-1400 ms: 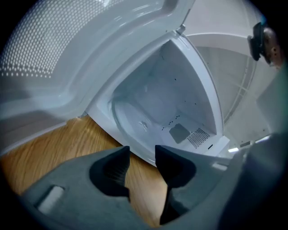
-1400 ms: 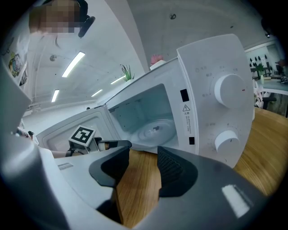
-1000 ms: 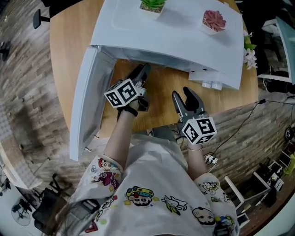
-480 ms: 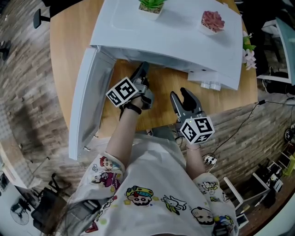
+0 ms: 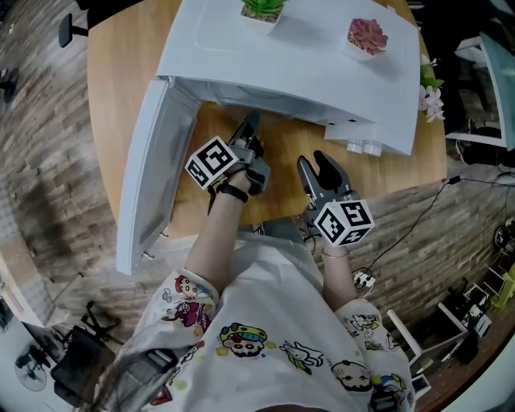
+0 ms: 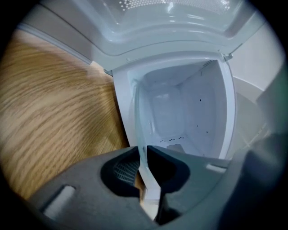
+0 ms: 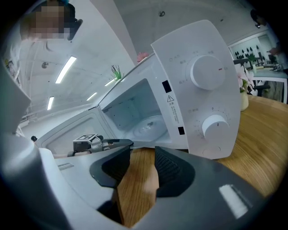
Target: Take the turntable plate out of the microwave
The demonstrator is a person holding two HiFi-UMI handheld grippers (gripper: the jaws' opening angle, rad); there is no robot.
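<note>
The white microwave (image 5: 298,56) stands on a wooden table with its door (image 5: 149,177) swung open to the left. The clear glass turntable plate (image 7: 150,126) lies inside the cavity. My left gripper (image 5: 251,121) reaches into the opening, rolled onto its side. Its jaws are closing on the plate's front rim (image 6: 138,117), which shows edge-on, and the left gripper (image 6: 143,150) pinches it. My right gripper (image 5: 319,161) hangs in front of the microwave, apart from it. The right gripper (image 7: 139,150) has its jaws closing slightly, with only bare table showing between them.
The control panel (image 7: 202,85) with two knobs sits on the microwave's right side. A green plant (image 5: 264,10) and a pink plant (image 5: 368,36) stand on its top. The wooden table (image 5: 121,72) ends close behind my hands, over a brick-pattern floor.
The left gripper rolled at the microwave mouth and its jaws closed from wide open onto the plate's rim. The right gripper kept its place.
</note>
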